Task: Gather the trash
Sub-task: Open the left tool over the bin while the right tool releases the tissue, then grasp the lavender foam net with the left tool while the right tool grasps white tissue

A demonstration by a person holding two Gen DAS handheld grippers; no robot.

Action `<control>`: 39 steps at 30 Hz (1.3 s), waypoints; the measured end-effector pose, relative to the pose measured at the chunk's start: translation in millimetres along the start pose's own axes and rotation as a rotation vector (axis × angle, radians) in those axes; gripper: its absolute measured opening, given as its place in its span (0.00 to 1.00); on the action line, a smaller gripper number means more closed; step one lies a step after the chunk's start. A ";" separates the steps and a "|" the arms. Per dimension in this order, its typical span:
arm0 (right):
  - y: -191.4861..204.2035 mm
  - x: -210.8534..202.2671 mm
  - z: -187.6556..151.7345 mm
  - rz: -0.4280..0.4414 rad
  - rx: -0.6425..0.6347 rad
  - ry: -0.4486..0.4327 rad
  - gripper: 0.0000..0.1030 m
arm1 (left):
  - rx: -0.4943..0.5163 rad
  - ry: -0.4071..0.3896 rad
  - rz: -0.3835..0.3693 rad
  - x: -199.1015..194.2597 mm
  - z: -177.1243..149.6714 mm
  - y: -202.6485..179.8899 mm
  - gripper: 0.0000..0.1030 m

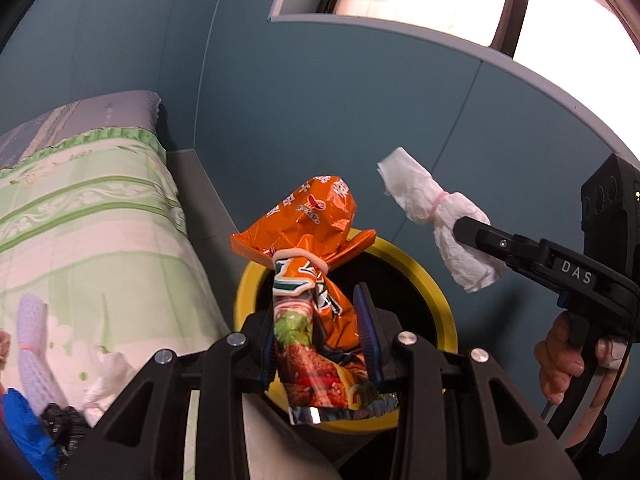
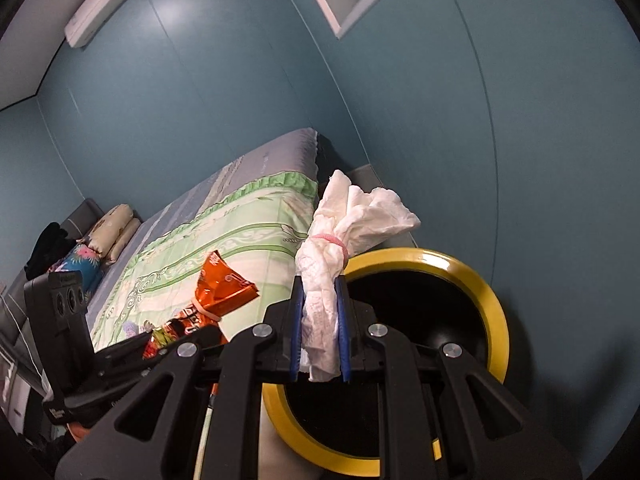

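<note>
Crumpled orange snack wrapper [image 1: 316, 280], banded, sits clamped in the left hand-held gripper [image 1: 320, 336]; the right hand-held gripper [image 2: 322, 332] pinches banded white tissue [image 2: 344, 248].

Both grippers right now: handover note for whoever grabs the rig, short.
Left gripper: shut on the orange snack wrapper, held over the yellow-rimmed bin.
Right gripper: shut on the white tissue bundle tied with a pink band, up beside the bin's opening, not clearly over it.
Done: both pieces picked up and brought to the bin. Neither is dropped yet.
Left: release the wrapper, shift the bundle over the opening and release it. More items lie at the near end of the bed: a lilac bundle, something blue and something black. Whether they are trash, I cannot tell.
</note>
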State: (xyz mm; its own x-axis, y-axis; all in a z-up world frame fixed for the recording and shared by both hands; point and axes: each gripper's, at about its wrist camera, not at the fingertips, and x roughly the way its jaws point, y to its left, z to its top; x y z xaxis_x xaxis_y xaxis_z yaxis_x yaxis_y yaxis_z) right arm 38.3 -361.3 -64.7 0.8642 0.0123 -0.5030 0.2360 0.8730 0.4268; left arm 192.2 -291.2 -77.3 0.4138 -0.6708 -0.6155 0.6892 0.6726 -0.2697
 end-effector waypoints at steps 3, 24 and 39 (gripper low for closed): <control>-3.7 6.2 -1.0 -0.013 0.008 0.010 0.13 | -0.001 0.020 -0.006 10.9 -3.2 -3.8 0.31; -10.1 43.8 7.9 -0.078 0.077 0.035 0.44 | -0.085 0.065 0.035 45.2 -16.2 19.5 0.69; 22.0 18.2 5.4 -0.045 -0.011 -0.050 0.46 | -0.145 -0.094 0.200 -39.3 1.2 75.3 0.79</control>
State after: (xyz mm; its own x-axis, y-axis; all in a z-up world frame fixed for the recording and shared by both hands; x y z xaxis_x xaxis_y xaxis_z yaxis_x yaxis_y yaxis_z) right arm 61.6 -344.5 -60.4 0.8740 -0.0518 -0.4832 0.2708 0.8775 0.3959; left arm 228.5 -214.5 -72.5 0.5916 -0.5412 -0.5977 0.4981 0.8282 -0.2569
